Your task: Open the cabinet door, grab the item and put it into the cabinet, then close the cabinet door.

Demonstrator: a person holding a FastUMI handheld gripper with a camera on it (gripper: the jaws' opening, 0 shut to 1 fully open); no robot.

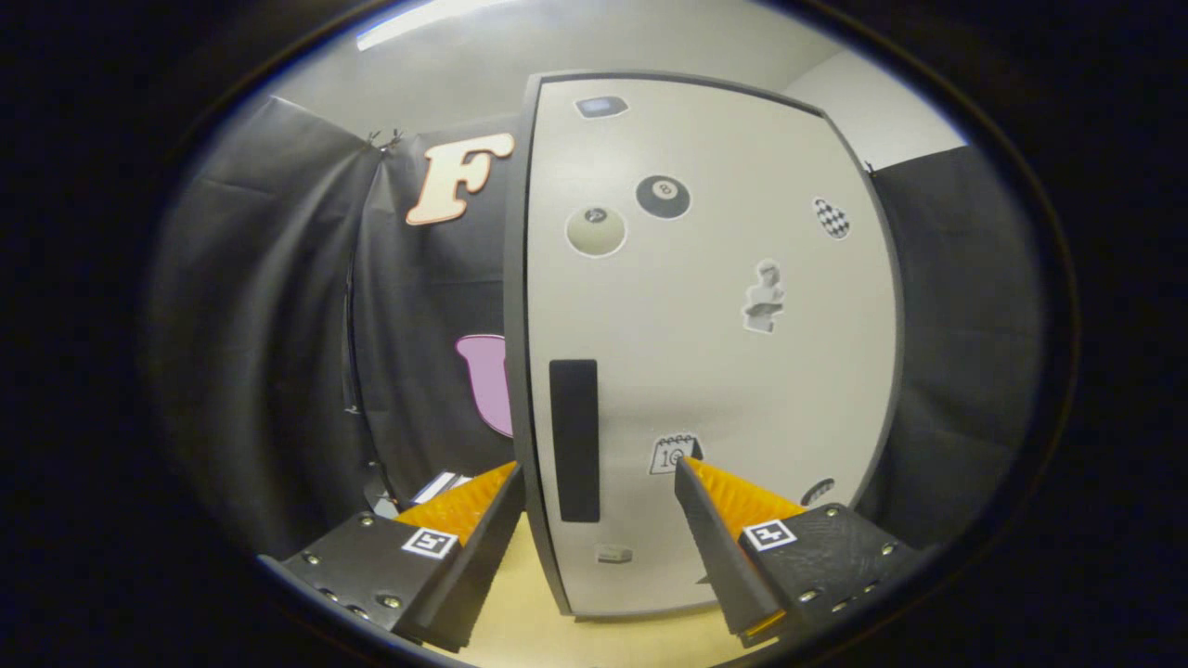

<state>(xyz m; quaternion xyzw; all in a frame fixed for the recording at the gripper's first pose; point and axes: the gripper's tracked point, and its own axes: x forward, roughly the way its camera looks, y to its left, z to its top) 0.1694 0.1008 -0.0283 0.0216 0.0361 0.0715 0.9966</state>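
Cabinet door (pixel 715 353) is standing shut and upright directly ahead of the gripper (pixel 603 487), its pale panel framed by a dark edge and rising well above the fingers. Its dark vertical handle (pixel 574 440) is sitting near the door's left edge, low on the panel, and is lying in the gap between the two fingers (pixel 715 543), just beyond their tips; neither finger is touching it as far as the view shows. The jaws are standing wide apart and are gripping nothing, with the left one reaching past the cabinet's left edge and the right one lying in front of the lower part of the door. Stickers are dotting the door: an eight-ball sticker (pixel 663 197) and a pale ball sticker (pixel 596 231) side by side near the top, a checkered oval sticker (pixel 832 217) toward the right edge, a bust sticker (pixel 764 297) at mid height, and a calendar sticker (pixel 674 454) just beside the right finger's tip. The cabinet is resting on a light wooden counter (pixel 520 631), a bare strip of which is showing between the fingers. Black cloth (pixel 278 325) is hanging behind and to both sides of the cabinet. A small white object is peeking out behind the left finger, too hidden to identify.
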